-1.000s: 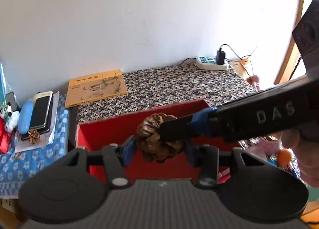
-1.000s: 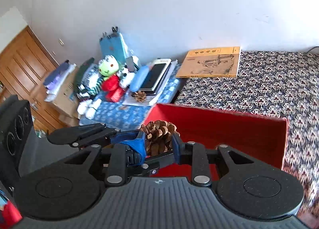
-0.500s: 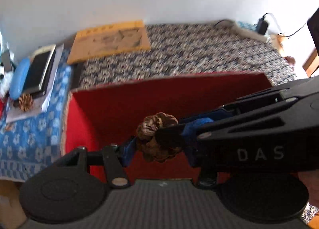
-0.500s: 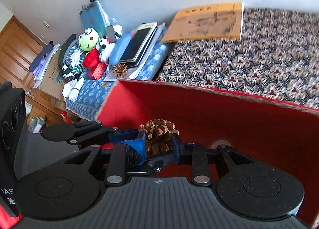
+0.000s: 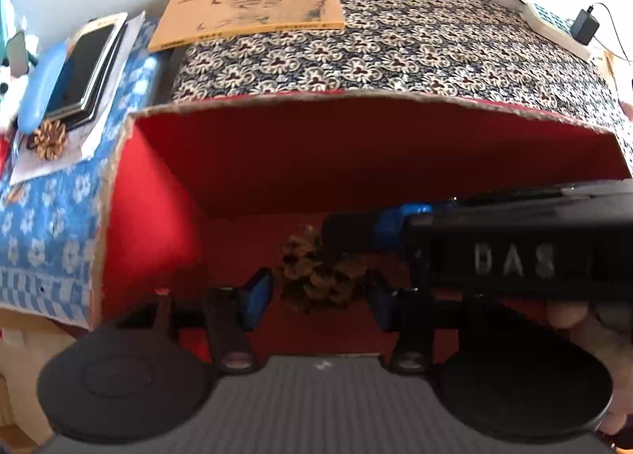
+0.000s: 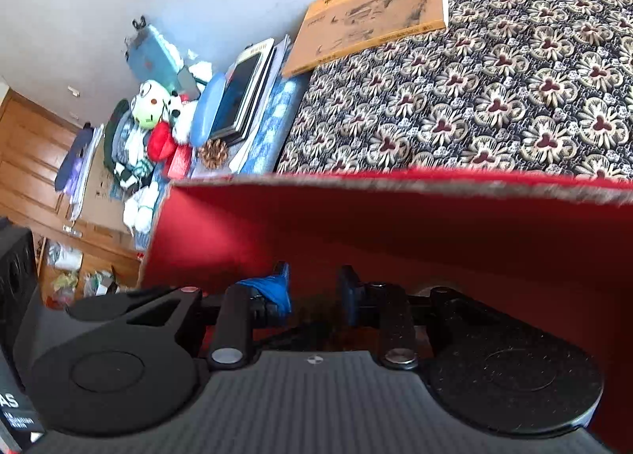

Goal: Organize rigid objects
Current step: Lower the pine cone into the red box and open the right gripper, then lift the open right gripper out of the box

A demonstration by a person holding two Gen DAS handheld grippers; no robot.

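A brown pine cone (image 5: 316, 276) is held low inside a red cardboard box (image 5: 356, 145). My left gripper (image 5: 316, 297) has its blue pads on either side of the cone, and my right gripper comes in from the right and grips the same cone. In the right wrist view my right gripper (image 6: 314, 293) is down in the red box (image 6: 395, 216); the cone between its pads is dark and barely visible. A second pine cone (image 5: 49, 139) lies on papers left of the box, also seen in the right wrist view (image 6: 213, 153).
The box stands on a flower-patterned cloth (image 5: 395, 50). A yellow book (image 5: 253, 4) lies behind it by the wall. Phones and a blue case (image 5: 75, 70) sit on a blue cloth at left, with plush toys (image 6: 154, 117). A power strip (image 5: 554, 26) is at far right.
Both grippers have moved down together with the pine cone, from above the box rim to deep inside the red box. The grip on the cone is unchanged.
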